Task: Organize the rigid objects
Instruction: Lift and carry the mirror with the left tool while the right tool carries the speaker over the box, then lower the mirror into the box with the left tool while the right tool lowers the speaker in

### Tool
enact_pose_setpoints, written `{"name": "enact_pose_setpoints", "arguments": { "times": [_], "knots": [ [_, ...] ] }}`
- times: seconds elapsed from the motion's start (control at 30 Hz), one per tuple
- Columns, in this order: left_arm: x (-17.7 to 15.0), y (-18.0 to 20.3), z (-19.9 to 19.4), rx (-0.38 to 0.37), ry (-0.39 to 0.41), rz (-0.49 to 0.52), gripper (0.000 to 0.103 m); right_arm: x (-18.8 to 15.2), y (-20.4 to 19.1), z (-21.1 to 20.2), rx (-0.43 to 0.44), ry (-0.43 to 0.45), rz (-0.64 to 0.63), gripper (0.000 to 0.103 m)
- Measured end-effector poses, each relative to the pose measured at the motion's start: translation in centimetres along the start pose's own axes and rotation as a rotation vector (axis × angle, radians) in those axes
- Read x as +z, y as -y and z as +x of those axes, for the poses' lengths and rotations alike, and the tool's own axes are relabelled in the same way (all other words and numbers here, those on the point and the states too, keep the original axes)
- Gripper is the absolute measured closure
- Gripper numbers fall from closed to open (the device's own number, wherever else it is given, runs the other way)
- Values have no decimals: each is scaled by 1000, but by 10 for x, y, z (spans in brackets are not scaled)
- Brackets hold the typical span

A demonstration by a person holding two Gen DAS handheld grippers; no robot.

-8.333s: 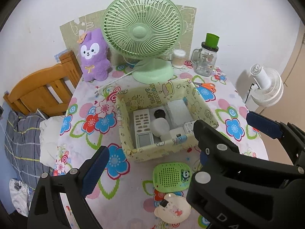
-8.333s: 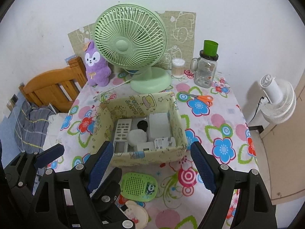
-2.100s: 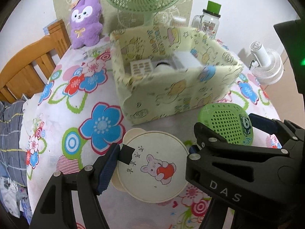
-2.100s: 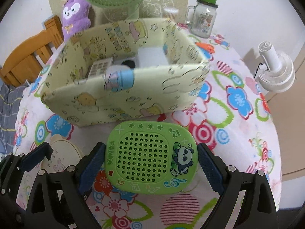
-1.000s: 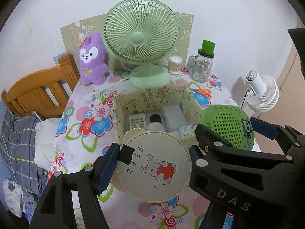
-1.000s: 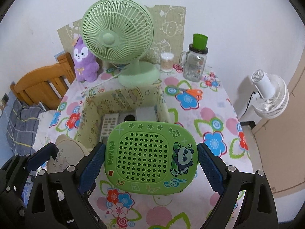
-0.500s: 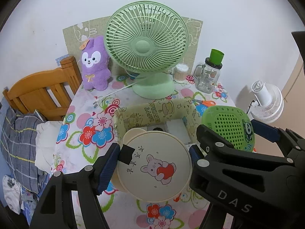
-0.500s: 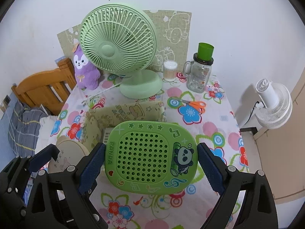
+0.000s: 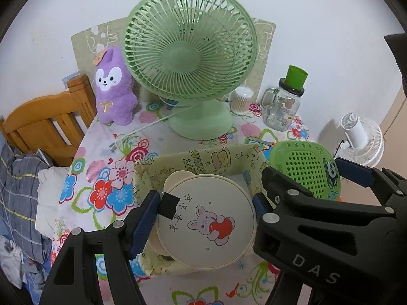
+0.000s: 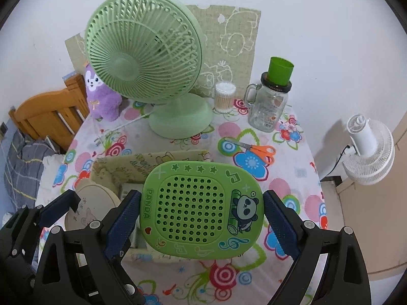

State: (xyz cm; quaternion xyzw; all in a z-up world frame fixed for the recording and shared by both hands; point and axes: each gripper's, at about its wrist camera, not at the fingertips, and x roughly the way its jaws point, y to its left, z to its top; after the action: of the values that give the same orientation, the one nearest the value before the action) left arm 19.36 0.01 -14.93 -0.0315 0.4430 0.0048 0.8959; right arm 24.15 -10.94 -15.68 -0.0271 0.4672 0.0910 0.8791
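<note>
Pinching the cream bunny disc (image 9: 206, 218) edgewise, left tool (image 9: 206, 212) hangs over the fabric bin (image 9: 203, 157) below, right tool (image 10: 201, 213) likewise clamping the green panda case (image 10: 201, 206), likely for dropping in.

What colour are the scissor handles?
Orange; the scissors show best in the right wrist view, lying on the tablecloth.

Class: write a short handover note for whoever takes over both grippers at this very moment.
Left gripper: shut on the round cream mirror, held over the yellow box.
Right gripper: shut on the green panda case, also above the box.
Done: both things lifted off the table.
Left: lower each into the box and let go. Scissors lie beside the box.
</note>
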Motion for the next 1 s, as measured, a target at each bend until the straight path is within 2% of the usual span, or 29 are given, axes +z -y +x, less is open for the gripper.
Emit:
{"name": "enact_pose_setpoints", "arguments": {
  "times": [0.47,0.93,1.0],
  "knots": [
    [6,-12,47,34,-56,-48,27,9,21,40,-21,-32,36,8],
    [-5,-21,93,40,-154,-95,26,6,10,57,-20,-50,-5,8],
    [-8,-21,95,37,-159,-80,23,5,9,58,-20,-52,-1,8]
  ]
}}
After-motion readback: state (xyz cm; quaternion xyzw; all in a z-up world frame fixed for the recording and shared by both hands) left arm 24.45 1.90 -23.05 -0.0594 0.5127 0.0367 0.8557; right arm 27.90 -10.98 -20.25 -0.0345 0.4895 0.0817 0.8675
